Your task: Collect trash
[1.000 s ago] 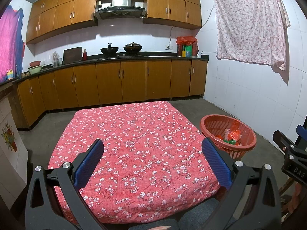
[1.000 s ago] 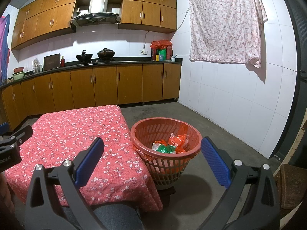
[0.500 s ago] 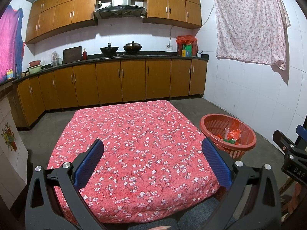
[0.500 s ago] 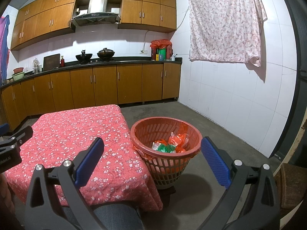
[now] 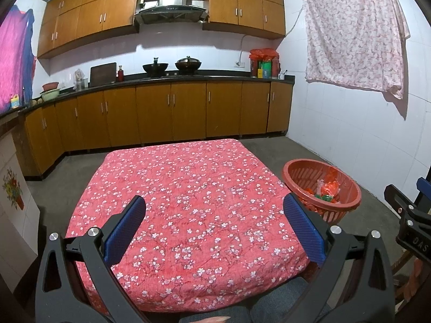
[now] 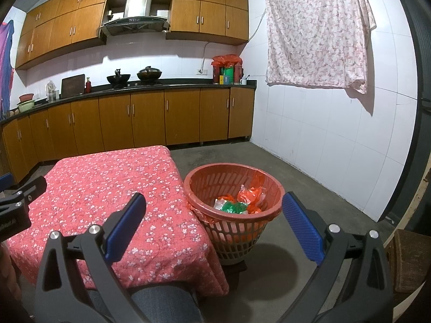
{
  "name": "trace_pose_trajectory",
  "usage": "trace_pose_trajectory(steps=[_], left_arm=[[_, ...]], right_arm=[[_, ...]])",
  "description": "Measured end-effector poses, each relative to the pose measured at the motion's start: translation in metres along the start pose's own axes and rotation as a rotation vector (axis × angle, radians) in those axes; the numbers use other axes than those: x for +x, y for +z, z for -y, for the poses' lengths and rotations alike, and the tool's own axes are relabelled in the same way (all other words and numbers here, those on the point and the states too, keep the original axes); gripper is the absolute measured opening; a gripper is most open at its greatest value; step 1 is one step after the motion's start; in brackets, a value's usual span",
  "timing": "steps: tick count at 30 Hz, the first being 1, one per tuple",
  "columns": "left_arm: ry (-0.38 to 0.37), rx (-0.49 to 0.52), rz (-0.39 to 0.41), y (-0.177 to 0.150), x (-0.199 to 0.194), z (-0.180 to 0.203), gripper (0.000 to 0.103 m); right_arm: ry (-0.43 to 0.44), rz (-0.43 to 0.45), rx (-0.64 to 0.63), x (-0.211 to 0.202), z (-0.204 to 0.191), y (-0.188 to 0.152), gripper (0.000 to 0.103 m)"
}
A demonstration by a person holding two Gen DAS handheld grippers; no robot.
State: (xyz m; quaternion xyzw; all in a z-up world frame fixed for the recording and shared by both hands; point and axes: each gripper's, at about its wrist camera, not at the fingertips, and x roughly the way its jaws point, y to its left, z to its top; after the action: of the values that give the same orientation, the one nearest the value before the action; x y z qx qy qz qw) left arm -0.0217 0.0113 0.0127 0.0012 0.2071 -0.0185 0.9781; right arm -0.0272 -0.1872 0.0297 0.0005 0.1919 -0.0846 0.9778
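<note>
An orange plastic basket stands on the floor right of the table, holding crumpled orange, green and clear wrappers. It also shows in the left wrist view at the right. The table wears a red flowered cloth, with no trash seen on it. My left gripper is open and empty over the table's near edge. My right gripper is open and empty, held above the table's right edge and the basket's near side.
Brown kitchen cabinets and a dark counter with woks run along the back wall. A flowered sheet hangs on the white tiled right wall. Grey concrete floor surrounds the table. A wooden chair sits at the far right.
</note>
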Motion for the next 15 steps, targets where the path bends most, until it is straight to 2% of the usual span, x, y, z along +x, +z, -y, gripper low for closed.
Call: trace_pose_trajectory(steps=[15], left_arm=[[0.001,-0.003,-0.005,-0.0001,0.0019,-0.0019,0.101]], right_arm=[[0.000,0.000,-0.001,0.0003,-0.0001,0.0004,0.098]])
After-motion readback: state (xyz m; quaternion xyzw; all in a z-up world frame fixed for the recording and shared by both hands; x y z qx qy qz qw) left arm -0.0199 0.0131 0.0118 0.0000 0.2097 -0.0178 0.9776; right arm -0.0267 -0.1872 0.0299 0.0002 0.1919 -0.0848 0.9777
